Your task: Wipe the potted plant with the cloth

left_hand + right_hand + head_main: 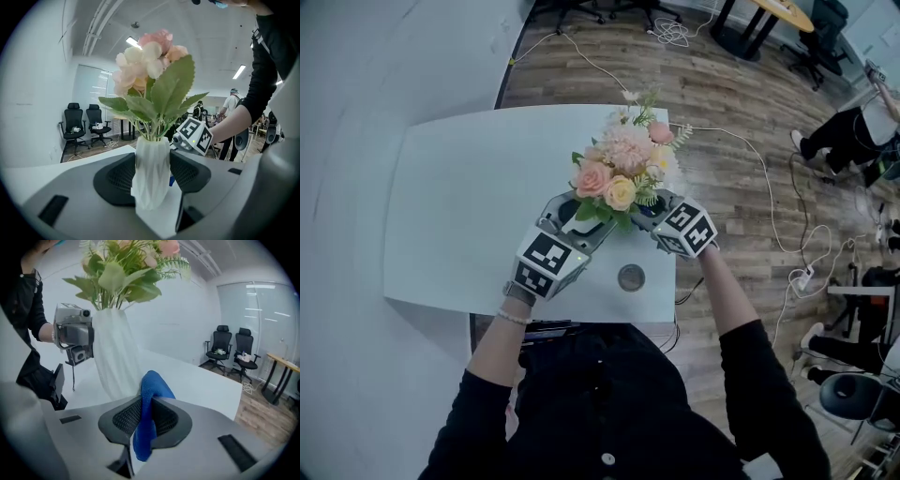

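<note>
**Potted plant held between two handheld grippers, near edge of white table**

- Markings: black-and-white square marker patterns on each gripper's cube. No lettering can be read on any item.
- Potted plant (623, 164): pink, peach and cream flowers with green leaves in a white ribbed vase (151, 173). It stands at the near right of the white table (459, 206).
- Left gripper (579, 217): comes in from the near left. Its jaws are closed on the lower body of the vase, one pad against each side.
- Right gripper (654, 216): comes in from the near right. Its jaws are pinched narrow on a folded blue cloth (149, 394).
- The cloth's upper fold rises above the pads, just in front of the vase's lower wall. Whether cloth and vase touch cannot be told.
- Hidden or cut off: in the head view the flowers and both grippers cover most of the vase, and the cloth cannot be made out. The right gripper view crops the flower tops.
- Other items: a round grey disc (631, 277) set in the table near the person. Two black office chairs (82, 124) stand far off, and white cables (769, 187) lie on the wooden floor at right.
</note>
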{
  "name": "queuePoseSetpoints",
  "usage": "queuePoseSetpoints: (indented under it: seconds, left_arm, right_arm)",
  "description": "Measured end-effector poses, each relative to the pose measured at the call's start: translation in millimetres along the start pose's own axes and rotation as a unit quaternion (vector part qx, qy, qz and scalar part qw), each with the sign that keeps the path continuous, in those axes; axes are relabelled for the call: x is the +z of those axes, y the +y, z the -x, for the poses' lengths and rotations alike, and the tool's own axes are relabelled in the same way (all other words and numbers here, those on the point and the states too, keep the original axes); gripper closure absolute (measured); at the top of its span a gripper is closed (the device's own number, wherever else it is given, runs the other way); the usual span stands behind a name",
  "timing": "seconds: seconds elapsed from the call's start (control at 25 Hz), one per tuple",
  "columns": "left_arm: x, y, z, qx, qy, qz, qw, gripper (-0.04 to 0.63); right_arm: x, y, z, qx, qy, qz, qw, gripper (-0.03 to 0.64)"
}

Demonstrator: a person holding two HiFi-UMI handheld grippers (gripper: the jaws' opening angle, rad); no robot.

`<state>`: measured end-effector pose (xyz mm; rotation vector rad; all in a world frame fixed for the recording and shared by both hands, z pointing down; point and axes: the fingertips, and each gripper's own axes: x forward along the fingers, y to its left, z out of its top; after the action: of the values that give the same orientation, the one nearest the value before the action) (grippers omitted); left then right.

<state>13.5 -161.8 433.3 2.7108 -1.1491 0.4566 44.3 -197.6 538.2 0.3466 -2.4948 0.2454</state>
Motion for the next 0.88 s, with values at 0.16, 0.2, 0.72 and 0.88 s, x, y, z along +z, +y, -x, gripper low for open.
queuePoseSetpoints:
  seconds: [0.16,0.2,0.72,0.88]
  left_arm:
    - [0.8,0.5,1.0,0.004,0.002,0.008,1.0000,0.354]
    - [0.8,0.5,0.5,0.004,0.001,0.008,1.0000,0.353]
    - [1.2,2.4,0.5,0.002,-0.015,0.011,0.9998,0.354]
    - [0.2,3.3,0.5,0.000,-0.018,0.011,0.9998,0.353]
  right_arm:
    - [-19.9,6.7,-4.3,-0.042,0.000,-0.057,0.998,0.543]
    - [-23.3,7.9,-4.3,-0.050,-0.003,-0.073,0.996,0.543]
    - [-40.1,55.8,16.2,-0.094,-0.059,-0.232,0.966,0.543]
    - [-35.3,60.9,34.9,-0.124,-0.091,-0.274,0.950,0.543]
